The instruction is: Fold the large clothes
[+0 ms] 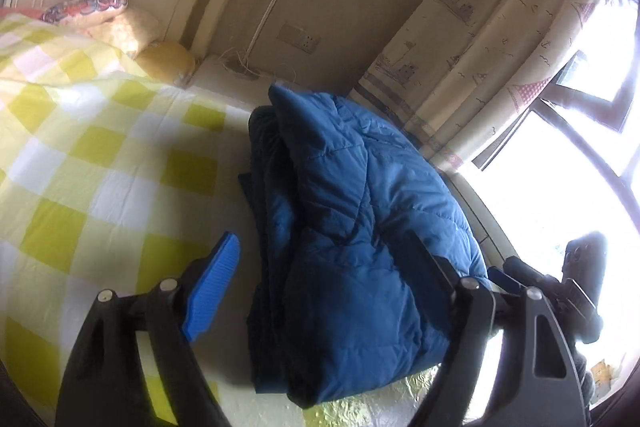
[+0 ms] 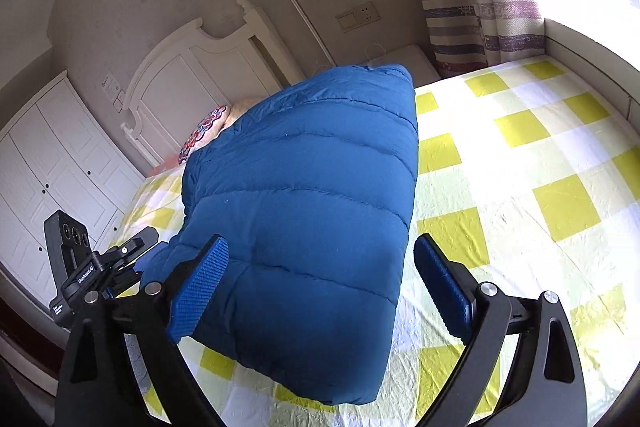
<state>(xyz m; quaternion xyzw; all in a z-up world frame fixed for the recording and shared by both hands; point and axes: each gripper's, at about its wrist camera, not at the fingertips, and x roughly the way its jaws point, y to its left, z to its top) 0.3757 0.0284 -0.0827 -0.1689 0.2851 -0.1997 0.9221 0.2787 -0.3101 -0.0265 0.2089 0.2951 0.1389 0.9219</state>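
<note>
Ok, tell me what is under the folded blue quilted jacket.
The folded blue quilted jacket lies on a yellow-and-white checked bedsheet, which shows all round it. Whether anything else sits beneath the bundle cannot be seen; the jacket covers that patch.

Left gripper [image 1: 332, 291]: fingers spread wide, pointing forward and tilted downward. The blue ribbed pad on one finger [image 1: 212, 291] is fully exposed and presses on nothing; the opposite finger is largely hidden. Nothing is gripped.

Right gripper [image 2: 320, 291]: fingers likewise spread wide and tilted downward. Both blue pads are visible, one finger [image 2: 200, 291] at the left, the other at the right. Neither pad clamps anything.

Each gripper appears at the edge of the other's view, so the two sit side by side.
</note>
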